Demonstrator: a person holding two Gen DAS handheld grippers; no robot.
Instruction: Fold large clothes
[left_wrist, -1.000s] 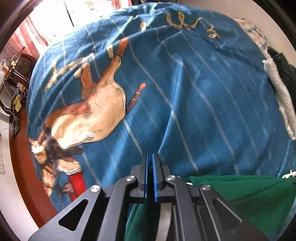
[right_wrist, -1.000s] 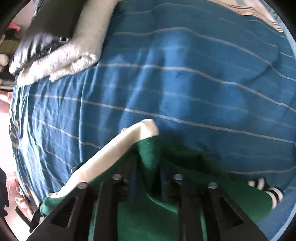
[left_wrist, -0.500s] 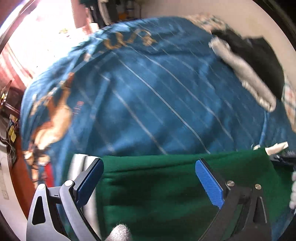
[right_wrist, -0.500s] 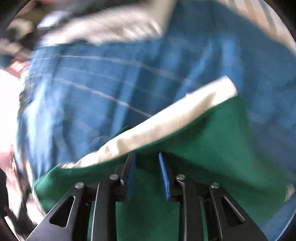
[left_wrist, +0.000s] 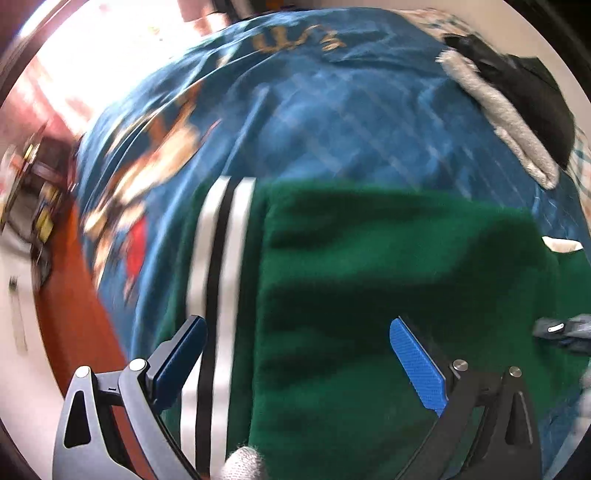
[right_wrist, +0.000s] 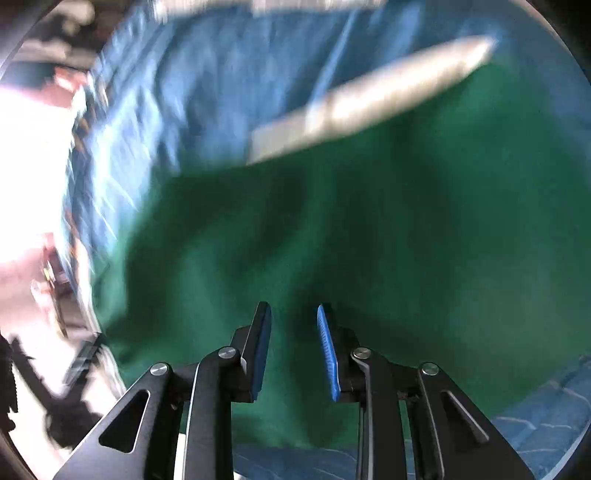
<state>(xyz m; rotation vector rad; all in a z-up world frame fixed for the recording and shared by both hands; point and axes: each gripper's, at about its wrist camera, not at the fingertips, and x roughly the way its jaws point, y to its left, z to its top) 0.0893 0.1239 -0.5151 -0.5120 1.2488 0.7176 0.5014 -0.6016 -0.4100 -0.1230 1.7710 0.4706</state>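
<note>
One fold looks done: green sweater (left_wrist: 388, 277) lies doubled, flat on near side of blue bed (left_wrist: 332, 122). Further folds probably remain. Left tongs (left_wrist: 295, 325) gape wide above it; right tongs (right_wrist: 293, 308) narrowly parted, pinching nothing visible.

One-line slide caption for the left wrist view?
Open left hand-held gripper above a green garment with white-and-black striped trim, laid on a blue bedspread.
</note>
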